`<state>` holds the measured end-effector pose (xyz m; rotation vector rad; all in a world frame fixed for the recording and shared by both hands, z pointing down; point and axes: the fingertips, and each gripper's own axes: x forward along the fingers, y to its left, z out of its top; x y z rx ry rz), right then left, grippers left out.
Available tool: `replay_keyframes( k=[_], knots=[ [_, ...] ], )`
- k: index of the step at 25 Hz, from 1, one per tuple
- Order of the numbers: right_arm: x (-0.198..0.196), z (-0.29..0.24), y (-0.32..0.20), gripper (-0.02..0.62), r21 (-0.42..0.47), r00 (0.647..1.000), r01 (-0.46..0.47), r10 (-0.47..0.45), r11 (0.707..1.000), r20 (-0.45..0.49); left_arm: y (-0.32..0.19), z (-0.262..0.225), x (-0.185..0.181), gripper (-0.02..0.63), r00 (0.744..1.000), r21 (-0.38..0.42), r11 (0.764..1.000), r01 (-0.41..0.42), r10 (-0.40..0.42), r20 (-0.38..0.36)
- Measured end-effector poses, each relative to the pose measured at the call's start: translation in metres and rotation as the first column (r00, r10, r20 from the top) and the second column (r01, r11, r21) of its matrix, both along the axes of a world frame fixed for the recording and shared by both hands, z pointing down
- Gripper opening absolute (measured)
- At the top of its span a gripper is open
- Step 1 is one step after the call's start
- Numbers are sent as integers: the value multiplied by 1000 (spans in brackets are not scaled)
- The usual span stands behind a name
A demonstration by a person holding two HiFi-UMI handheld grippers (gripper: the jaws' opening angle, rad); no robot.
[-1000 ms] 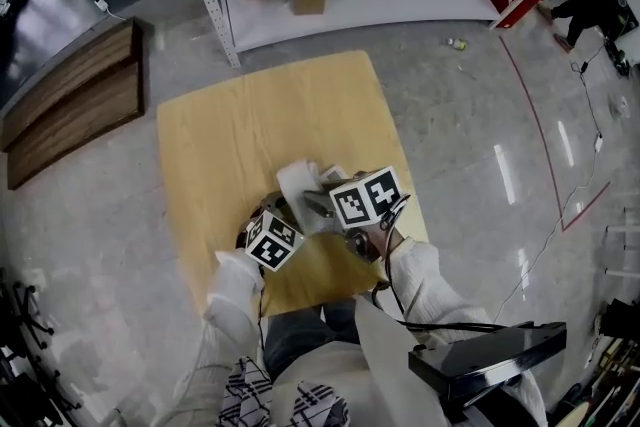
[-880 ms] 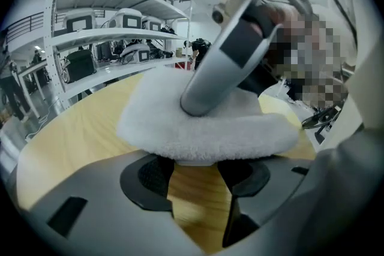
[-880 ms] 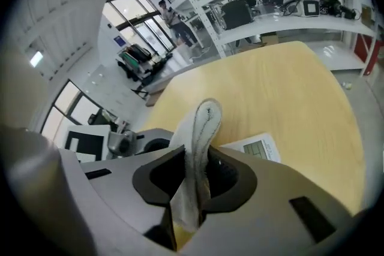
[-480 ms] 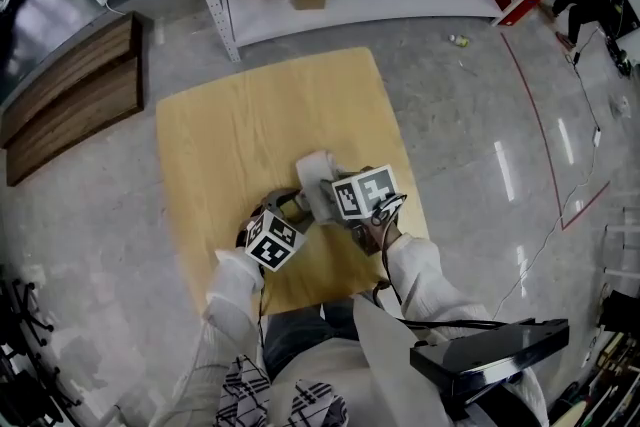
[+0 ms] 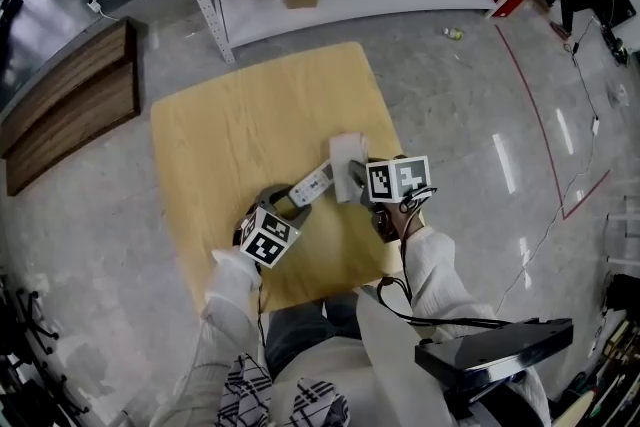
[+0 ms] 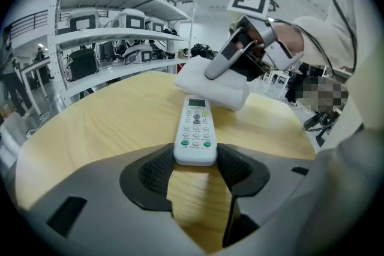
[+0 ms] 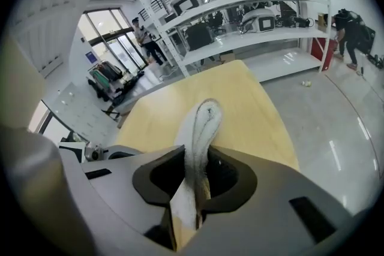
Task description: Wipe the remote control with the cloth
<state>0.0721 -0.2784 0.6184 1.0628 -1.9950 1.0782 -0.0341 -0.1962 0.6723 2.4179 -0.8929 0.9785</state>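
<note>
Holding white rectangular plastic remote control [image 6: 195,129] by its button end in left gripper [image 6: 195,168] jaws, both pads pressed on its sides, over light wooden bench [image 5: 230,135]. Pinching folded white cloth [image 7: 198,141] edge-on in right gripper [image 7: 195,180] jaws, closed on it, at remote's display end; can't tell if touching. Can't read button labels: too small. Only black-and-white square patterns on marker cubes [image 5: 268,237]. Cloth's lower part hidden behind right jaws.

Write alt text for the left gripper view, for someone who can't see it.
The left gripper clamps the near end of a white remote control lying on a wooden table. At its far end, the right gripper holds a folded white cloth.
</note>
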Motion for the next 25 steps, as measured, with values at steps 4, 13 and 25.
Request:
replay_keyframes(
  k=[4, 13, 25],
  knots=[
    [18, -3, 6, 89, -5, 997, -69, 69, 998, 42, -2, 0, -5, 229, 999, -3, 1000, 25, -25, -23],
    [40, -11, 38, 89, -14, 981, -163, 164, 986, 106, 24, -15, -28, 262, 982, -20, 989, 146, -148, -119],
    [-7, -42, 138, 89, 267, 978, -207, 194, 941, 74, 80, -124, -40, 10, 850, 70, 900, 430, -378, -366]
  ],
)
